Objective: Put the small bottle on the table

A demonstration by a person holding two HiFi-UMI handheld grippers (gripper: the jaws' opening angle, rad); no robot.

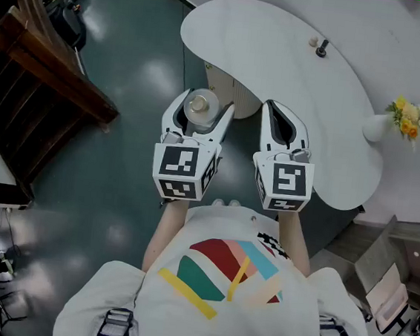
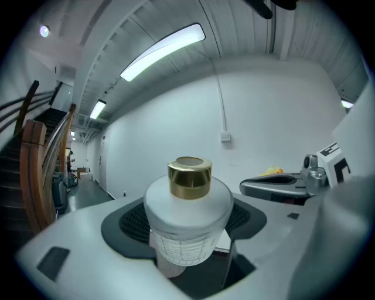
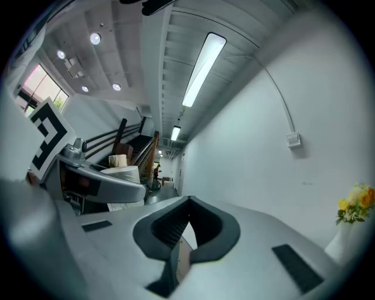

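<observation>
A small frosted white bottle (image 2: 187, 206) with a gold cap stands upright between the pads of my left gripper (image 2: 188, 237), which is shut on its body. In the head view the bottle (image 1: 199, 106) and the left gripper (image 1: 202, 103) hang over the dark floor, just short of the near edge of the white curved table (image 1: 281, 59). My right gripper (image 1: 281, 119) is beside it to the right, over the table's edge, with its jaws together and nothing between them. In the right gripper view its pads (image 3: 206, 231) meet in a narrow slit.
On the table's far side are a small dark knob-like thing (image 1: 322, 48) and a pale ball (image 1: 312, 41). A white vase of yellow flowers (image 1: 405, 121) stands at the table's right end. A wooden staircase (image 1: 48, 72) rises at the left.
</observation>
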